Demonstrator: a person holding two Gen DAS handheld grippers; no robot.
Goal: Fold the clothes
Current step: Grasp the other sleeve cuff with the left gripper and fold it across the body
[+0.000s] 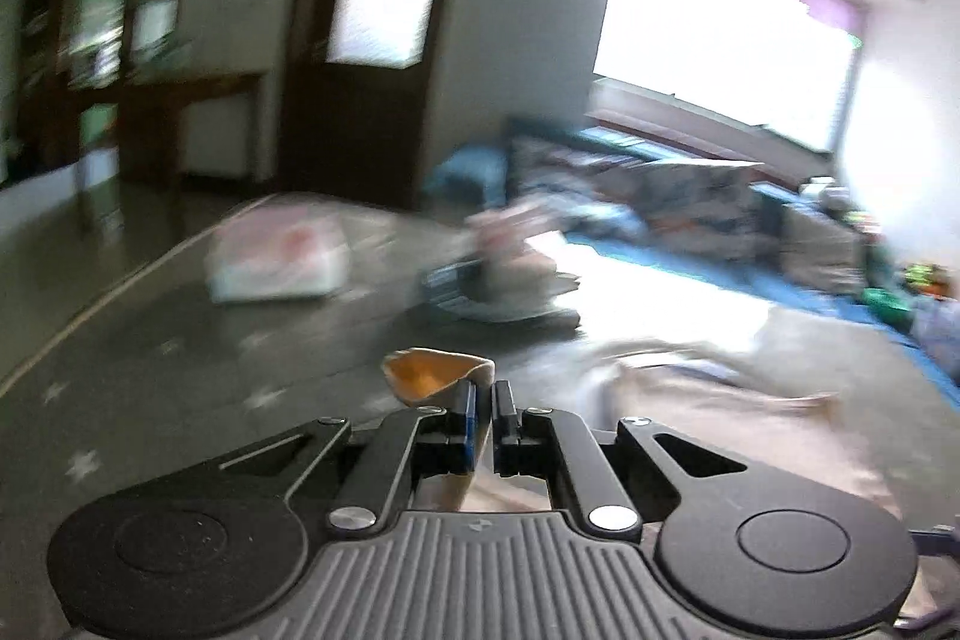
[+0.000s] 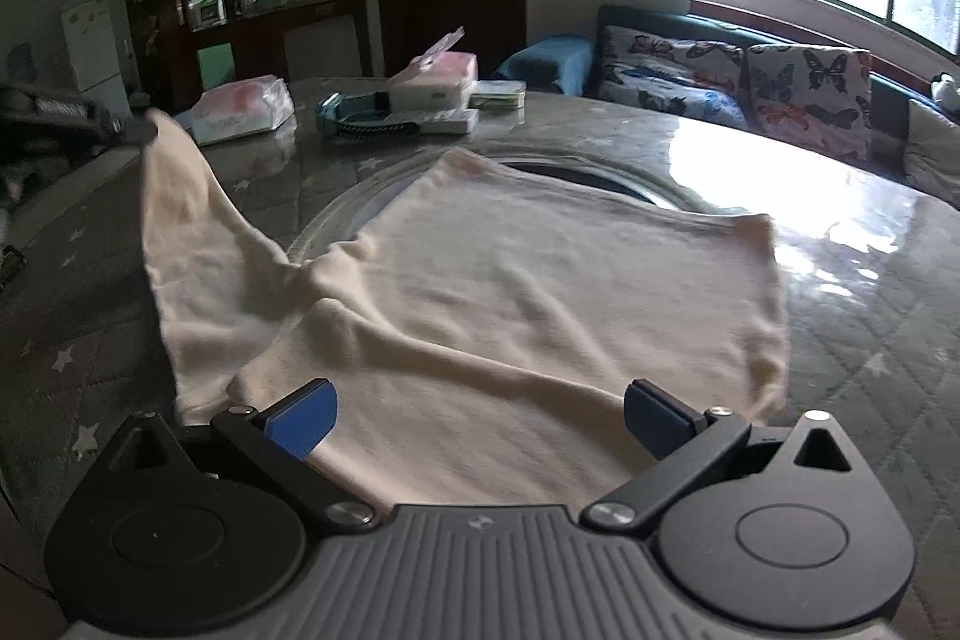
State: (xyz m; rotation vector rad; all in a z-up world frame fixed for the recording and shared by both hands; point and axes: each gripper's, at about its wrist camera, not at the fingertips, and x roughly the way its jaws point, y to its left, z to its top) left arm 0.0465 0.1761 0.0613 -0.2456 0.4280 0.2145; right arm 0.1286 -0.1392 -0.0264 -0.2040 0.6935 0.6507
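While the left gripper [image 1: 485,403] pinches the soft cream cloth's [image 2: 540,292] corner — lifted — the right gripper [image 2: 480,421] gapes empty; next, fold across.

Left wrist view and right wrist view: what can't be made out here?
- Left wrist view: motion blur smears the table and the items on it; the cream garment shows no clear outline.
- Left wrist view: the left claw hides how much cloth it pinches.
- Right wrist view: the right claw covers the garment's near edge.
- Right wrist view: print on the tissue pack is too small.
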